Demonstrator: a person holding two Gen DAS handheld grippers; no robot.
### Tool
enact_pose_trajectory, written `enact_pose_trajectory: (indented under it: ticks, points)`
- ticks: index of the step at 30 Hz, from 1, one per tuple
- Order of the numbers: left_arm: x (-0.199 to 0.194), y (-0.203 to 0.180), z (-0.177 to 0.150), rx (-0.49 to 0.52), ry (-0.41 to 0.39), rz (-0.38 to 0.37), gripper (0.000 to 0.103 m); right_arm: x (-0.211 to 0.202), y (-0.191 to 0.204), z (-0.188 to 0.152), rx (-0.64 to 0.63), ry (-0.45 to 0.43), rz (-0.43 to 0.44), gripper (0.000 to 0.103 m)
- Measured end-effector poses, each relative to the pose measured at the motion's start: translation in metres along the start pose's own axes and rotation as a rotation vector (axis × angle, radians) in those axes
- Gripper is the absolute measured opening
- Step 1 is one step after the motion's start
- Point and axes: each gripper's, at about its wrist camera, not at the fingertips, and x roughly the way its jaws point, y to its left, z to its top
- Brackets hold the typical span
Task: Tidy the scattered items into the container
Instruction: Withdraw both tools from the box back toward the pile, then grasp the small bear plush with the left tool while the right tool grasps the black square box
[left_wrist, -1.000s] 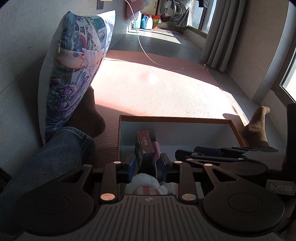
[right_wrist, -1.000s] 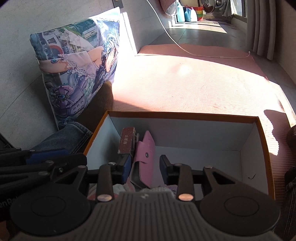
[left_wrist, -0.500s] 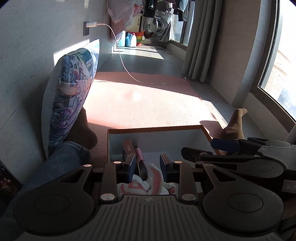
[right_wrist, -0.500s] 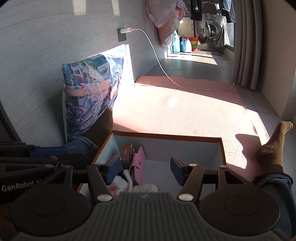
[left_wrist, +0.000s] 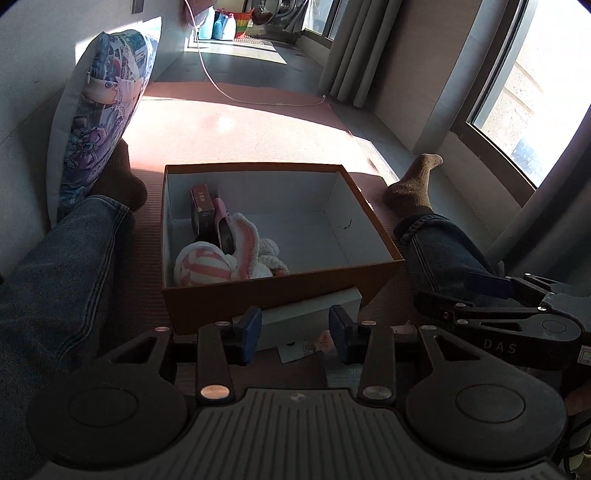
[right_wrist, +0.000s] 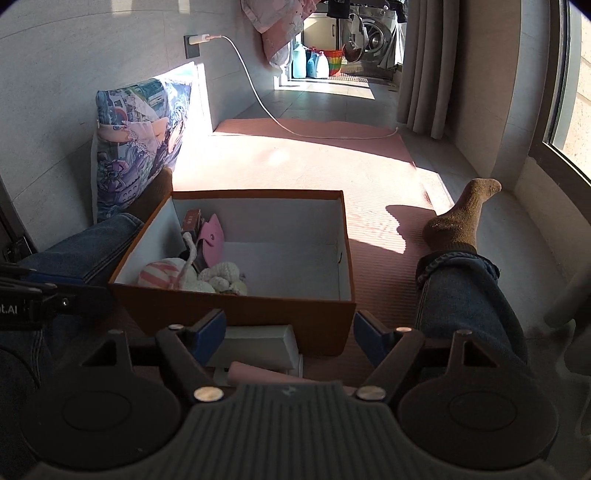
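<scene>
The orange cardboard box (left_wrist: 258, 299) (right_wrist: 258, 314) stands on the pink mat between a person's legs. Along its left wall lie a small brown box (left_wrist: 201, 210) (right_wrist: 192, 219), a pink wallet (left_wrist: 221, 218) (right_wrist: 212, 236), a pink-and-white striped knit piece (left_wrist: 201, 264) (right_wrist: 162, 271) and white knit pieces (right_wrist: 221, 278). My left gripper (left_wrist: 295, 330) hovers short of the box's near wall, its jaws opening with nothing held. My right gripper (right_wrist: 290, 334) hangs beside it, jaws opening wide, also with nothing held. A white carton (left_wrist: 314, 314) (right_wrist: 258, 343) lies on the mat under both.
Printed cards (left_wrist: 299, 349) and a pink item (right_wrist: 266, 373) lie by the white carton. A person's jeans legs and brown socks (right_wrist: 461, 218) flank the box. A printed pillow (left_wrist: 107, 110) leans on the left wall. A white cable (right_wrist: 295, 129) crosses the mat.
Both grippers have pulled back out of the box toward the person. The left let go of the brown box and the right of the pink wallet; both jaws spread wider.
</scene>
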Motion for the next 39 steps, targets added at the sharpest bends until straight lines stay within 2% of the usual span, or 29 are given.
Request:
enact_pose_trajectory:
  ticks: [2, 5, 10, 18, 21, 22, 26, 33, 39]
  points:
    - [0.007, 0.004, -0.010, -0.024, 0.061, 0.009, 0.047, 0.005, -0.008, -0.015, 0.038, 0.066, -0.009, 0.078]
    - [0.017, 0.009, -0.025, -0.050, 0.141, 0.029, 0.052, 0.010, -0.015, -0.029, 0.080, 0.127, -0.016, 0.078]
    - [0.037, 0.018, -0.043, -0.111, 0.269, 0.062, 0.053, 0.026, -0.025, -0.042, 0.153, 0.221, -0.003, 0.078]
    - [0.076, 0.032, -0.060, -0.211, 0.418, 0.112, 0.054, 0.067, -0.051, -0.066, 0.307, 0.409, -0.045, 0.079]
    - [0.086, 0.037, -0.064, -0.233, 0.448, 0.130, 0.054, 0.080, -0.056, -0.069, 0.336, 0.449, -0.054, 0.079]
    - [0.090, 0.038, -0.065, -0.238, 0.457, 0.134, 0.054, 0.084, -0.055, -0.069, 0.334, 0.457, -0.058, 0.082]
    - [0.099, 0.045, -0.068, -0.274, 0.489, 0.120, 0.056, 0.099, -0.055, -0.075, 0.329, 0.506, -0.080, 0.083]
    - [0.112, 0.055, -0.074, -0.324, 0.540, 0.093, 0.056, 0.112, -0.054, -0.079, 0.327, 0.537, -0.094, 0.083]
    - [0.120, 0.052, -0.074, -0.316, 0.549, 0.085, 0.056, 0.119, -0.053, -0.081, 0.304, 0.556, -0.111, 0.081]
